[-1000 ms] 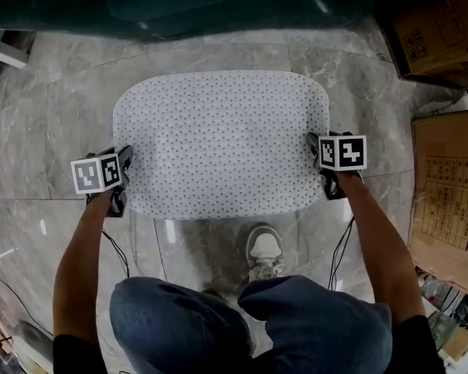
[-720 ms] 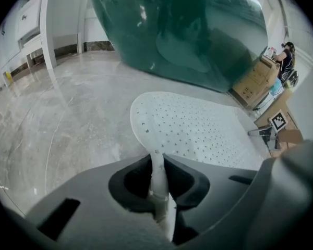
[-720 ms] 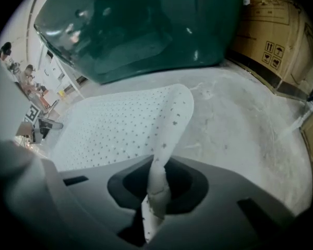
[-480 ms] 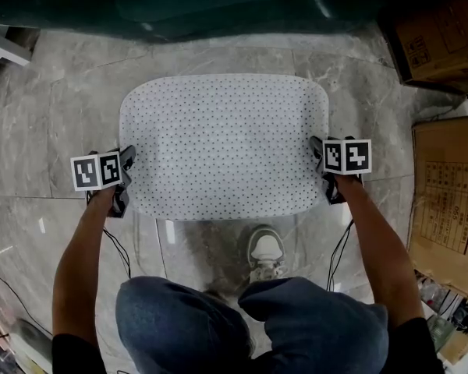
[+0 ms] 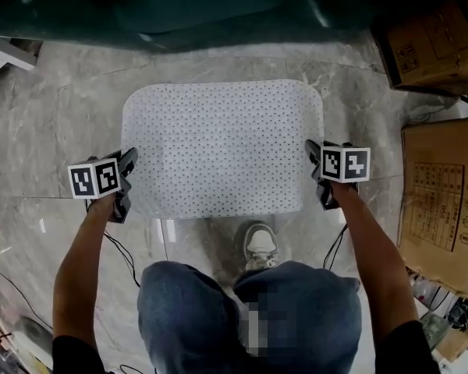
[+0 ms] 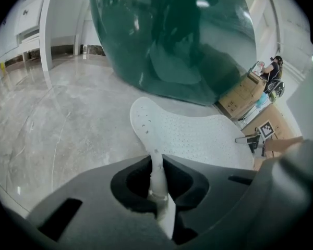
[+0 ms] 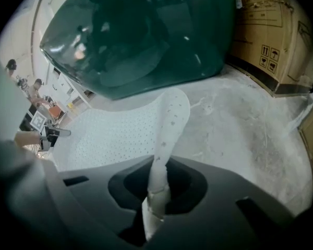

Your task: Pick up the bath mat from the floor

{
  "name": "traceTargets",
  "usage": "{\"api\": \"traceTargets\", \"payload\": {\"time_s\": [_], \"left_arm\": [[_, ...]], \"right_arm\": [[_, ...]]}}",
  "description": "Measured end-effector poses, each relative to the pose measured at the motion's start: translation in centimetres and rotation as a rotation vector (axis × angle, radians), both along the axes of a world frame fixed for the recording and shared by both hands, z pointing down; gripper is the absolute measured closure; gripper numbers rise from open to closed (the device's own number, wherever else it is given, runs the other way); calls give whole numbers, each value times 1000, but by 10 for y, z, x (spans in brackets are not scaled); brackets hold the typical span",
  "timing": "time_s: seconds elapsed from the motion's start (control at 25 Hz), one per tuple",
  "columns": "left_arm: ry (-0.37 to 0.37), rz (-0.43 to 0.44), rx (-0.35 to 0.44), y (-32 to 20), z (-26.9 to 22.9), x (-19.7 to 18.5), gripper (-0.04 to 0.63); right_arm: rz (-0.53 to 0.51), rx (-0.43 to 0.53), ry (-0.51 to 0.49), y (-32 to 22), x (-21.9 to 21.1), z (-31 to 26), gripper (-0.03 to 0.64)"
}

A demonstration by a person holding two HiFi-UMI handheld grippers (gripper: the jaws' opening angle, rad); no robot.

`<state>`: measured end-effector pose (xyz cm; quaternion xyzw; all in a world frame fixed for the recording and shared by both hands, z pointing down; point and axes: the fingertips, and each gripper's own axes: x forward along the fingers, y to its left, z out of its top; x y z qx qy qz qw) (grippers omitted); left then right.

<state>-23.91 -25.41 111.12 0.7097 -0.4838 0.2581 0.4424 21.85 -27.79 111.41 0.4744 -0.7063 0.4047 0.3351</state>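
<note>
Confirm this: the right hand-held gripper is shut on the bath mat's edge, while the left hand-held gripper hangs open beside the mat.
Wrong: the left hand-held gripper is also shut on the edge of the bath mat, as the left gripper view shows. The right hand-held gripper grips the opposite edge.

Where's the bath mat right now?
In the head view's centre, the bath mat stretches between the left tongs and right tongs, each clamped on a side edge, with the dark green tub beyond it and the person's shoe by its near edge.

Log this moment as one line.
left gripper: shut on bath mat, left edge | right gripper: shut on its right edge | mat: edges curled upward
</note>
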Motion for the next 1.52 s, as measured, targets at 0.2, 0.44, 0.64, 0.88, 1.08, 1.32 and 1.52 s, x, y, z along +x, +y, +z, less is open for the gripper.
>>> {"api": "traceTargets", "payload": {"time_s": [0.2, 0.44, 0.64, 0.88, 1.08, 1.32, 1.52], "left_arm": [[42, -13, 11, 3, -44, 14, 566], [37, -42, 17, 11, -112, 21, 566], [30, -55, 47, 11, -189, 23, 566], [32, -57, 75, 17, -286, 26, 566], [26, -60, 97, 24, -366, 21, 566], [25, -79, 144, 32, -458, 16, 566], [35, -88, 212, 33, -537, 24, 566]], "right_arm": [[20, 6, -42, 3, -14, -45, 588], [6, 13, -60, 5, -30, -117, 588], [-2, 42, -63, 2, -35, -193, 588], [-25, 67, -60, 4, -41, -289, 588], [-37, 102, -54, 10, -47, -375, 588], [-34, 158, -67, 18, -52, -471, 588], [-35, 234, -72, 24, -51, -549, 588]]}}
